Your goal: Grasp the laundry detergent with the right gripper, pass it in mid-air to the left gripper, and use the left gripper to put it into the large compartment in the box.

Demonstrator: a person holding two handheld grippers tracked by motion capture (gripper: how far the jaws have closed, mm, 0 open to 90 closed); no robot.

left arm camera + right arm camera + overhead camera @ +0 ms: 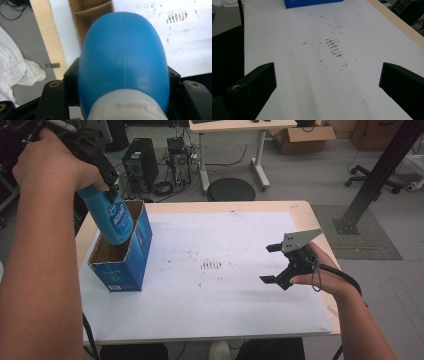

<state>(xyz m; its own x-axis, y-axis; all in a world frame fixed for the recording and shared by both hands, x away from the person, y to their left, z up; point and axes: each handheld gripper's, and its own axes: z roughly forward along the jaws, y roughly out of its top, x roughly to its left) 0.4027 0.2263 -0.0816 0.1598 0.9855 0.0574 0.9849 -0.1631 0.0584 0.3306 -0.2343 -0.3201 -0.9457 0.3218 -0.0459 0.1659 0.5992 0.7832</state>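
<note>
While the left tongs point(107, 182) are raised over the bench's left side, the scene reads as follows.
Left tongs: clamped on the upper end of a blue bottle point(111, 217), one jaw on each side of it, as the left gripper view shows.
Blue bottle: hangs tilted with its lower end inside the open top of the blue carton point(127, 262); whether it touches the carton's inner walls I cannot tell.
Blue carton: stands upright at the bench's left edge, flaps open, brown inside.
Right tongs point(272, 263): jaws spread wide with nothing between them, hovering above the right half of the bench, well apart from the carton.
Bench point(225, 310): white sheet on a pale wooden top, with brownish smudges point(211, 265) near the middle, between carton and right tongs.
</note>
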